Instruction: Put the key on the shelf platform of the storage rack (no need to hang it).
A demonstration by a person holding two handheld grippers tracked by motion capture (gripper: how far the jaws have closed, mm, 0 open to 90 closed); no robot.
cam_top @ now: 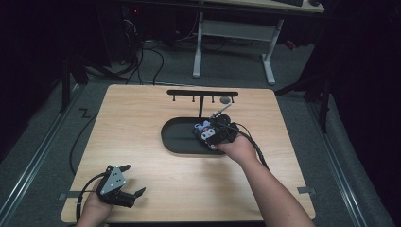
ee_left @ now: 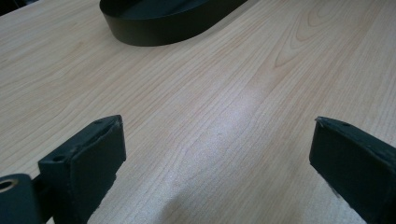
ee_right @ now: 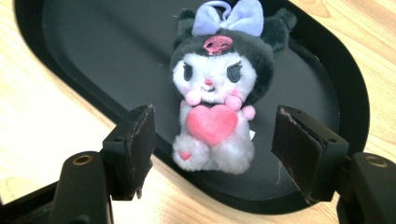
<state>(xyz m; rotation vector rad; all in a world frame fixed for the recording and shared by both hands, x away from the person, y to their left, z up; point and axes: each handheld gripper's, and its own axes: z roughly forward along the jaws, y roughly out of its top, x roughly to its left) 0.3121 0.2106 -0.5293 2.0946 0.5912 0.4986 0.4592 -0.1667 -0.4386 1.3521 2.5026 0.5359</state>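
The little plush keychain (ee_right: 213, 100), a black-and-white character doll with a lilac bow, a pink skull badge on its hood and a pink heart hugged to its chest, is lying face-up in the black oval tray (ee_right: 74, 51). It sits toward one end of the tray, feet close to the near rim, and a thin loop pokes out above the bow. The right gripper (ee_right: 212, 149) hangs just above it with the jaws standing about halfway apart, one on each side of the plush's legs, and neither pad is touching the fur, so it's got hold of nothing right now. From the high view that gripper (cam_top: 212, 132) sits over the right end of the tray (cam_top: 177, 137), with the person's hand behind it. Just past the tray there's a black T-shaped hanger rack (cam_top: 202, 94) with small pegs along its bar. Way off at the near left corner of the light wooden table (cam_top: 142, 118), the left gripper (cam_top: 128, 179) rests low over the wood, jaws spread wide, totally empty, just bare tabletop (ee_left: 224, 116) between them.
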